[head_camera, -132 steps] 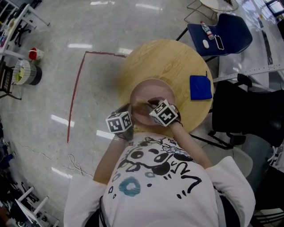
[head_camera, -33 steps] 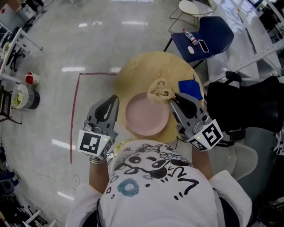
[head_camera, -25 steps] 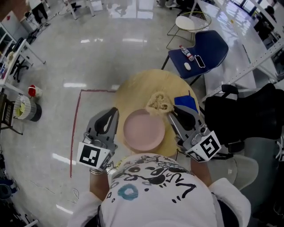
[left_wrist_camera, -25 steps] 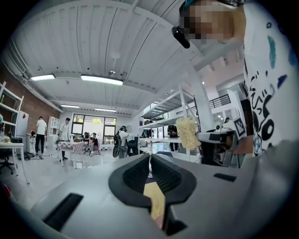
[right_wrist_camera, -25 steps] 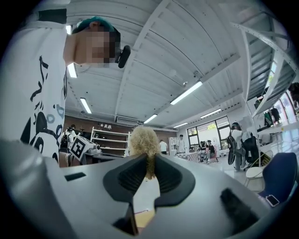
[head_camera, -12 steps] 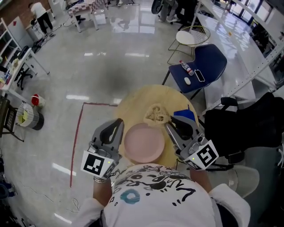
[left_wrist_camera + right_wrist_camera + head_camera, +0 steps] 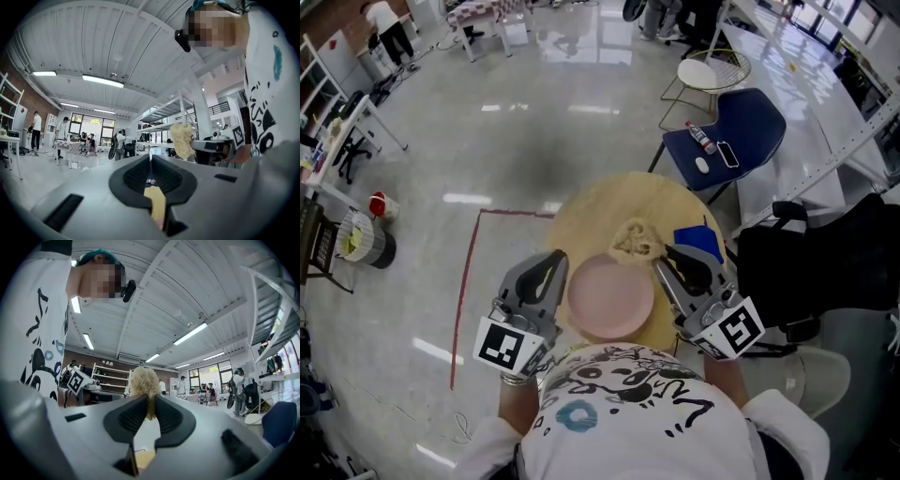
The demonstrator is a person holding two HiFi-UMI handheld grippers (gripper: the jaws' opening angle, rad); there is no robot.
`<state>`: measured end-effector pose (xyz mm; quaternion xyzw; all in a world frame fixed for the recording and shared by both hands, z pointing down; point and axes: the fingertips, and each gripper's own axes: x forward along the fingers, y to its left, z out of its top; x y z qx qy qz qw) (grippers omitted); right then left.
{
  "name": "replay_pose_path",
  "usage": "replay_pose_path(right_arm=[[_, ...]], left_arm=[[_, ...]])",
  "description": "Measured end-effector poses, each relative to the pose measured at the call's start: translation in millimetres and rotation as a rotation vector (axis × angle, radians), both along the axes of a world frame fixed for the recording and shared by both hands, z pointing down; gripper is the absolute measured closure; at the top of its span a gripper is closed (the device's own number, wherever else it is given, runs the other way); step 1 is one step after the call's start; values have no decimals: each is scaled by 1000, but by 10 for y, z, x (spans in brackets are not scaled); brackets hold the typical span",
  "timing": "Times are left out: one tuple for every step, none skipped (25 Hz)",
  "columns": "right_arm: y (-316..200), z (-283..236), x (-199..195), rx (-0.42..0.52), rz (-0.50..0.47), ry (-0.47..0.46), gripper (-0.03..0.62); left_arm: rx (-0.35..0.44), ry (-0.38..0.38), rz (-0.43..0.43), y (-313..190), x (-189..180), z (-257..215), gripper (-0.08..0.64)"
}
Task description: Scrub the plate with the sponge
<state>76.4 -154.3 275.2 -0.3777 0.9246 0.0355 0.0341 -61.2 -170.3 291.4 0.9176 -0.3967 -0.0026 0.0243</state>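
A pink plate point(image 7: 609, 296) lies on the round wooden table point(image 7: 605, 202), close to the near edge. My right gripper point(image 7: 660, 255) stands to the right of the plate, shut on a pale curly sponge point(image 7: 632, 239). The sponge shows over the plate's far rim. In the right gripper view the sponge point(image 7: 144, 383) sticks up between the right gripper's point(image 7: 149, 401) jaw tips. My left gripper point(image 7: 555, 259) is left of the plate, shut and empty. In the left gripper view, the left gripper's point(image 7: 151, 157) jaws meet, and the sponge point(image 7: 182, 139) shows to the right.
A blue cloth point(image 7: 698, 242) lies on the table behind my right gripper. A blue chair point(image 7: 727, 141) holding a bottle and small items stands beyond the table. A black chair point(image 7: 811, 272) is at the right. Red tape point(image 7: 469, 281) marks the floor at the left.
Five seconds ago both grippers were together over the plate. Now they stand apart on either side of it, with the sponge lifted off. Over the last second only the head view shifted.
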Motion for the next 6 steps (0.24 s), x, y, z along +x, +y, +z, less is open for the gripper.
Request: replay_pose_path(right_arm=[[-3,3,-10,0,1,1,529],[-6,4,-21,1,2,2,529],[-7,3,-35,2,3,4,529],[-8,1,-50,2,2,6,529],[-8,-1,-66,2,2,8,529],[-8,-3,-83,2,1,10,529]], left_arm=[[0,-2,2,12,-3,3,533],[0,-4,3,22,-9,5,534],[1,-7,3,30,-18,7,534],[1,-10,3,36,-30,11,534],[1,-14,3,41,-42,15,534],[0,-17,3,45,-55,20,534]])
